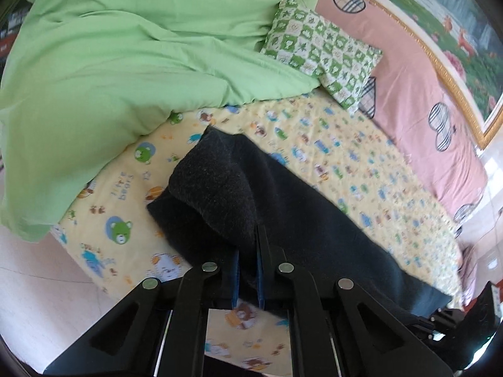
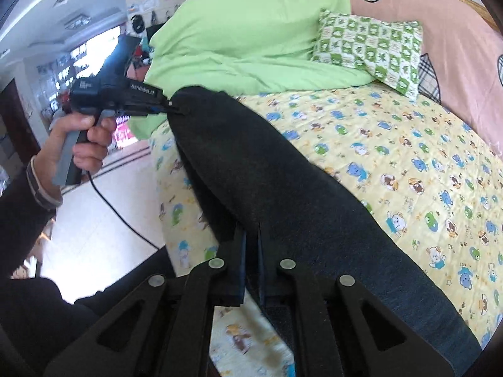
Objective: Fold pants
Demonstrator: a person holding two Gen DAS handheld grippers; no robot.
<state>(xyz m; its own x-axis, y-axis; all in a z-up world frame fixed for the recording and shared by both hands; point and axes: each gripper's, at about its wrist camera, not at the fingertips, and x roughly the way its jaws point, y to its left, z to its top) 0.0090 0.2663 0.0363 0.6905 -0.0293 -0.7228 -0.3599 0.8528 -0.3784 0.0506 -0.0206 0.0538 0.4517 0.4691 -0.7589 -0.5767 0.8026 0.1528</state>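
Observation:
Dark pants (image 1: pixel 283 207) lie stretched across the yellow bear-print sheet (image 1: pixel 361 163). My left gripper (image 1: pixel 248 251) is shut on one end of the pants, whose fleecy inner side is folded over near the fingers. My right gripper (image 2: pixel 251 251) is shut on the other end of the pants (image 2: pixel 283 182). In the right wrist view the left gripper (image 2: pixel 171 108) shows at the far end, held in a hand and pinching the fabric edge. The right gripper shows dimly at the lower right of the left wrist view (image 1: pixel 440 323).
A bunched green duvet (image 1: pixel 110 62) and a green-checked pillow (image 1: pixel 323 50) lie at the far side. A pink sheet (image 1: pixel 424 100) covers the headboard side. The bed edge and pale floor (image 2: pixel 94 213) are to the left; a cable (image 2: pixel 119 213) hangs there.

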